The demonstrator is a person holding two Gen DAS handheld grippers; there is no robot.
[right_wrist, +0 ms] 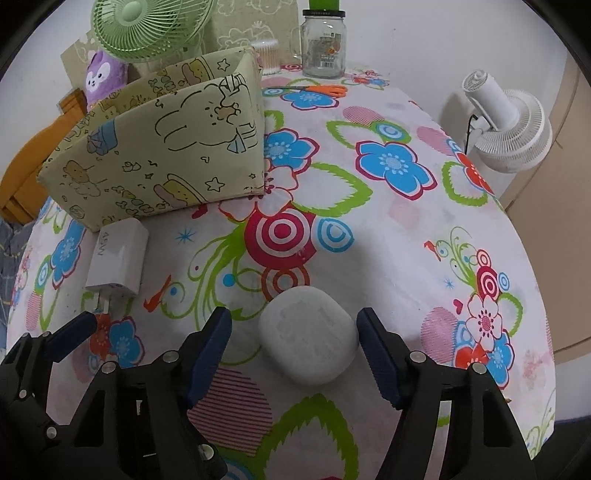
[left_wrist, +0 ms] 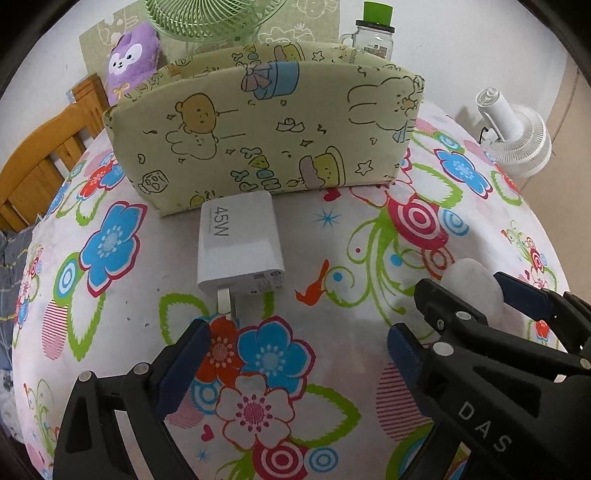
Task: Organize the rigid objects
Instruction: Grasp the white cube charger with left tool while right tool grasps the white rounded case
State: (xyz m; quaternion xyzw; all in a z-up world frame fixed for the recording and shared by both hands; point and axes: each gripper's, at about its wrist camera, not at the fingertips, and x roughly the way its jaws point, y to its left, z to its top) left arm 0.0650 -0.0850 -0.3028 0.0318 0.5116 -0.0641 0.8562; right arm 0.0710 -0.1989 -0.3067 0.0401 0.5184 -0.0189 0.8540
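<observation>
A white 45W charger point(left_wrist: 240, 251) lies on the flowered tablecloth, its prongs toward me, just in front of a pale green cartoon-print fabric box point(left_wrist: 258, 122). My left gripper point(left_wrist: 297, 354) hovers open just short of the prongs, nothing between its pads. In the right wrist view a white rounded case point(right_wrist: 308, 336) lies between the blue pads of my right gripper point(right_wrist: 293, 350). The right pad is at the case's edge and a gap shows on the left, so the jaws stand open around it. The charger point(right_wrist: 118, 258) and box point(right_wrist: 155, 147) lie to its left.
Behind the box stand a green fan point(right_wrist: 147, 26), a purple plush point(right_wrist: 103, 75) and a glass jar point(right_wrist: 323, 44). Orange scissors point(right_wrist: 317, 89) lie near the jar. A white fan point(right_wrist: 506, 125) stands past the table's right edge. A wooden chair point(left_wrist: 44, 155) is at the left.
</observation>
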